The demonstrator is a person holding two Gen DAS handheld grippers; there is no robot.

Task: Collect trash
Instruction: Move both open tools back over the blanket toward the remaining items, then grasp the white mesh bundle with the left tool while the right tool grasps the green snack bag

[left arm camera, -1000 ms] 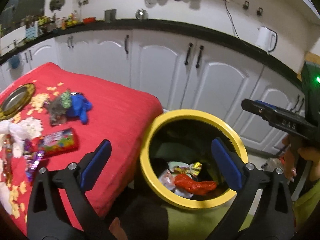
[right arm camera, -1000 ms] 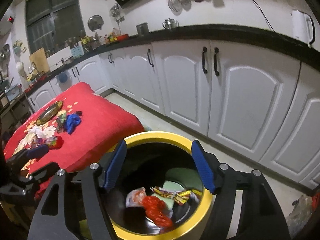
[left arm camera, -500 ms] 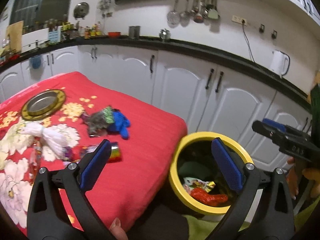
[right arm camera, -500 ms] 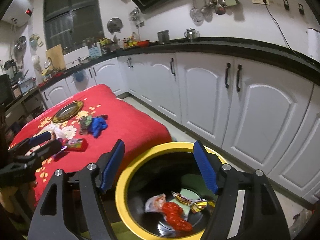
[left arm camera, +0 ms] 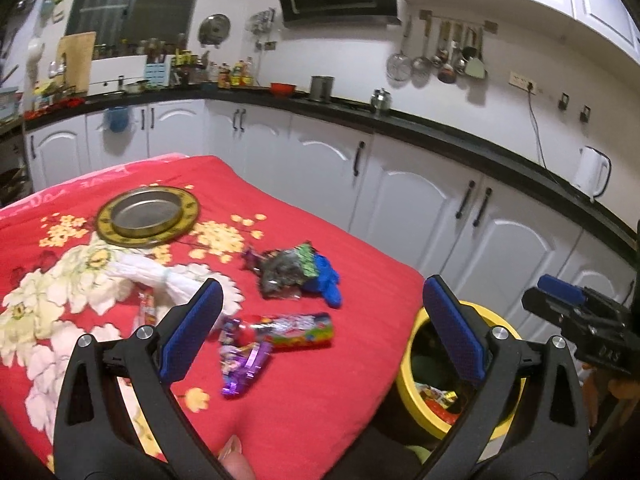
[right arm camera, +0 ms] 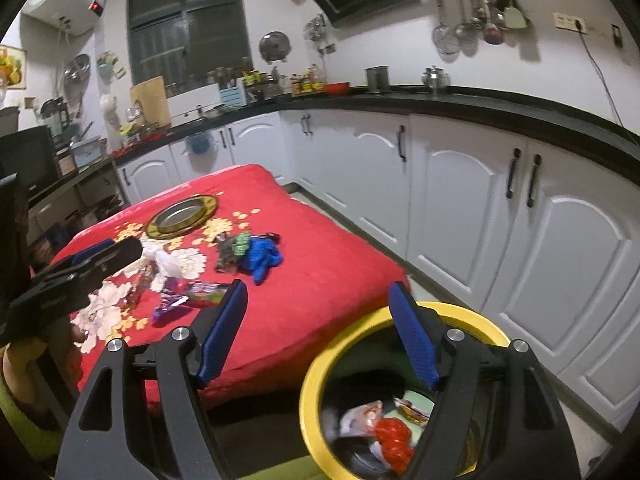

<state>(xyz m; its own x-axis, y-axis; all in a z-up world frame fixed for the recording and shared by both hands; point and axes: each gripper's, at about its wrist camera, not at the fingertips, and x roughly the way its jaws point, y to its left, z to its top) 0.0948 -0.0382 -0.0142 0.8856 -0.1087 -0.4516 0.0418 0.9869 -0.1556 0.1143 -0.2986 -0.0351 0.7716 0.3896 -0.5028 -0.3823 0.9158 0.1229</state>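
Observation:
A table under a red flowered cloth [left arm camera: 320, 380] holds loose trash: a colourful candy wrapper [left arm camera: 296, 330], a purple foil wrapper [left arm camera: 244, 360], a dark foil bag [left arm camera: 280, 268], a crumpled blue piece [left arm camera: 326, 280] and a white bundle [left arm camera: 152, 276]. My left gripper [left arm camera: 320, 292] hangs open above the table's near edge, nothing between its blue pads. A yellow-rimmed bin [right arm camera: 348, 324] stands by the table's corner, with a red wrapper [right arm camera: 394, 436] and other scraps inside. My right gripper [right arm camera: 318, 292] is open and empty, over the gap between the table and the bin.
A gold-rimmed metal plate [left arm camera: 146, 216] lies at the table's far side. White cabinets [right arm camera: 460, 208] under a black counter run behind and to the right. The left gripper's black frame [right arm camera: 80, 272] shows at the left of the right wrist view. A fingertip [left arm camera: 236, 450] shows below.
Both grippers have risen and swung left, away from the bin's mouth and toward the table. The bin has slid to the lower right of both views. Both stay open and empty.

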